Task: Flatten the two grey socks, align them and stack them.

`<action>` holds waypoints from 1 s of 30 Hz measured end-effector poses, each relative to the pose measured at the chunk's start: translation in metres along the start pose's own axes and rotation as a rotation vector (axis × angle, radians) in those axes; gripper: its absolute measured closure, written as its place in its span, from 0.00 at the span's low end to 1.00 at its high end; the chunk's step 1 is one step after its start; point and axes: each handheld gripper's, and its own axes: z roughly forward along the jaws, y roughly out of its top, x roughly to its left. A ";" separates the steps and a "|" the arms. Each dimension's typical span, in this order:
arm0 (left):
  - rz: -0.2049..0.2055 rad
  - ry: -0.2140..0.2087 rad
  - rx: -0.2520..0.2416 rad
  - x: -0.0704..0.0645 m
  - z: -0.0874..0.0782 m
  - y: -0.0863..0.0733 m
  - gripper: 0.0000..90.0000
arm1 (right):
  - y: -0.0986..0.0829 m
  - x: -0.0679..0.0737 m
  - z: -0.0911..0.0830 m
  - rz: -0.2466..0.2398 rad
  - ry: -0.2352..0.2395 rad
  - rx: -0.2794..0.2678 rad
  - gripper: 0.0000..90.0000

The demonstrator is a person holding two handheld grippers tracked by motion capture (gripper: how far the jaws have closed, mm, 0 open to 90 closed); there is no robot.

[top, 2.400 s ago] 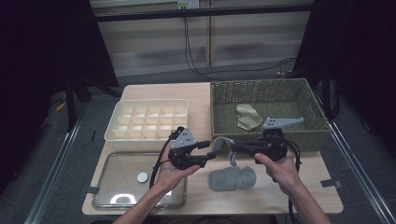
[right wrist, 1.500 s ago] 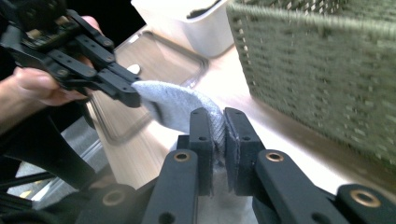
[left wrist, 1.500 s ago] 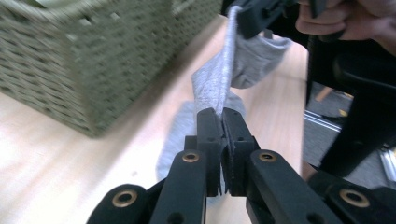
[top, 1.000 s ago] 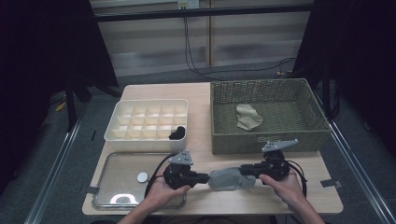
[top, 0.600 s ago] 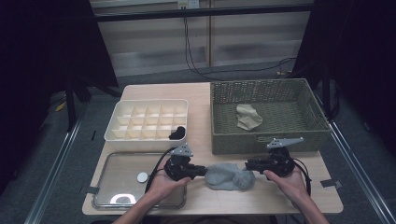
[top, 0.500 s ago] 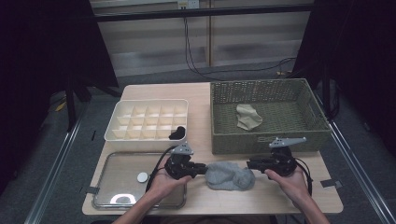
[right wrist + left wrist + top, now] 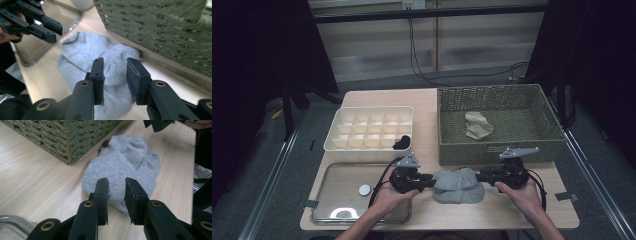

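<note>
Table [image 7: 427, 97] carries everything. Wicker basket [image 7: 497, 150] sits just beyond both claws, its front wall close behind the right one, with a beige cloth [image 7: 478, 125] inside, well past the right claw. Divider tray [image 7: 371, 129] is beyond the left claw, a dark item [image 7: 402, 142] in its near-right cell, the cell nearest that claw. Clear shallow tray [image 7: 337, 210] lies outboard of the left claw, partly under the person's left hand, with a small white disc [image 7: 364, 189] in it. Grey sock [image 7: 458, 185] lies bunched on the table between the two claws, in front of the basket. Left gripper [image 7: 430, 181] points inward at the sock's left end; in the left gripper view its jaws stand narrowly apart with a clear gap, the sock [image 7: 125, 167] just ahead of and below the tips, nothing pinched. Right gripper [image 7: 480, 176] points inward at the sock's right end; in the right gripper view its jaws are likewise parted narrowly, over the sock [image 7: 100, 65], gripping nothing. Can't tell if either set of tips touches the fabric.
</note>
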 end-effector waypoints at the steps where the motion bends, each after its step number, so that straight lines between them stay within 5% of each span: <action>1: -0.006 0.002 0.011 0.002 0.003 0.000 0.80 | 0.001 -0.001 0.002 0.005 0.000 0.003 0.76; 9: 0.004 0.008 0.034 0.004 0.013 -0.002 0.76 | 0.011 -0.004 0.024 -0.015 -0.037 0.018 0.73; 21: 0.023 0.037 0.076 0.005 0.020 -0.012 0.71 | -0.005 -0.014 0.042 0.014 -0.069 0.058 0.71; 25: 0.019 0.037 0.078 0.006 0.019 -0.015 0.74 | -0.005 -0.011 0.043 -0.030 -0.108 0.066 0.83; 30: 0.021 0.037 0.089 0.007 0.021 -0.016 0.84 | -0.006 -0.014 0.043 -0.016 -0.107 0.068 0.95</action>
